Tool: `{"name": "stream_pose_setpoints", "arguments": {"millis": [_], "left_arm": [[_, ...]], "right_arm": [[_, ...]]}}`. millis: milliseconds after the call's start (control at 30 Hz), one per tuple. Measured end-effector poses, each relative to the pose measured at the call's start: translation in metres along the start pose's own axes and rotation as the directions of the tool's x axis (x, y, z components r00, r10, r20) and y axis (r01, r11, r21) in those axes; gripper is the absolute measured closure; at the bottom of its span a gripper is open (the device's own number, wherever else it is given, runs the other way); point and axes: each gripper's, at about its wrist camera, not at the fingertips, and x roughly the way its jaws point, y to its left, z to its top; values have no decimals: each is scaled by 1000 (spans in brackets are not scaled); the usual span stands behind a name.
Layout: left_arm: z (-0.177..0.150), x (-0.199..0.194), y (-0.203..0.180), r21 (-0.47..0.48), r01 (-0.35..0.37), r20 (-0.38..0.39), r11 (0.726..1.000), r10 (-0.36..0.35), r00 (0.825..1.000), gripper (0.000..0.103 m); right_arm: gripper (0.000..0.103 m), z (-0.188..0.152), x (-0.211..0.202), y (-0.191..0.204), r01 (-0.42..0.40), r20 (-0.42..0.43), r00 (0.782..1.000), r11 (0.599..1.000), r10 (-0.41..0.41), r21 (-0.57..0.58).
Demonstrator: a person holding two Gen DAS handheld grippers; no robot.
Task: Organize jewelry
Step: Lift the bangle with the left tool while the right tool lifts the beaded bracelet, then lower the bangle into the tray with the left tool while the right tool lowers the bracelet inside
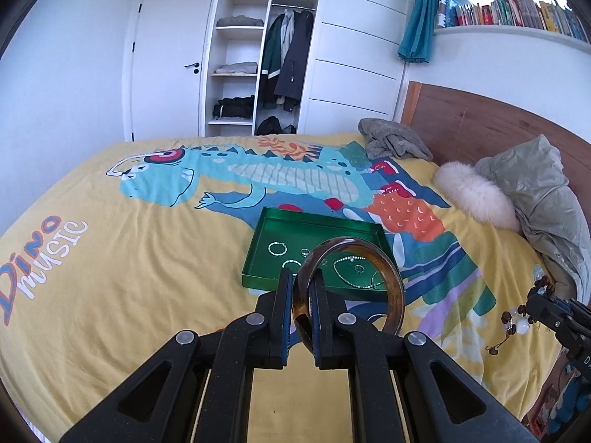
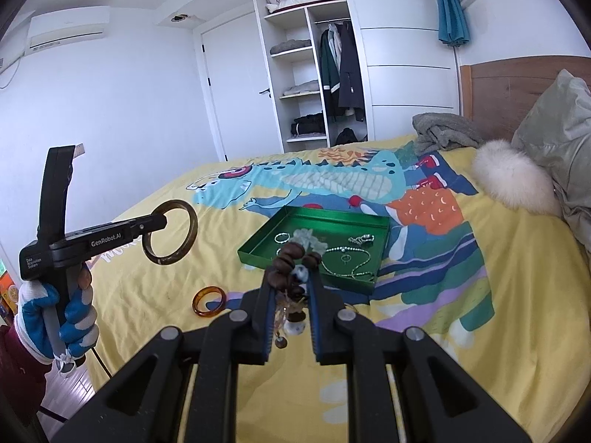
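A green tray (image 1: 258, 254) lies on the yellow dinosaur bedspread and holds silver rings and a thin chain necklace (image 1: 351, 273). My left gripper (image 1: 300, 288) is shut on a brown amber bangle (image 1: 395, 288), held in the air just short of the tray. It also shows in the right wrist view (image 2: 157, 223) with the bangle (image 2: 170, 233), left of the tray (image 2: 258, 245). My right gripper (image 2: 291, 280) is shut on a brown-bead bracelet (image 2: 291, 258) with dangling charms, near the tray's front edge. It also shows in the left wrist view (image 1: 532, 302).
A second orange bangle (image 2: 208, 301) lies on the bedspread left of my right gripper. A grey cloth (image 1: 391, 140), a white fluffy pillow (image 1: 476, 192) and a grey-green jacket (image 1: 543, 192) lie by the wooden headboard. An open wardrobe stands behind the bed.
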Motion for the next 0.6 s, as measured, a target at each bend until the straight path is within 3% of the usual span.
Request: {"name": "stream_pose_setpoints", "arguments": {"millis": [267,600], "left_arm": [[23,17,10,-19,-6,13,1000,6,1000,94],[41,75,24,-28,-33,-31,999,32,999,94]], "right_arm": [[89,37,23,-2,-3,25,1000,1000,3,-3],[89,70,84,-18,7,11,1000,1000,-8,5]]}}
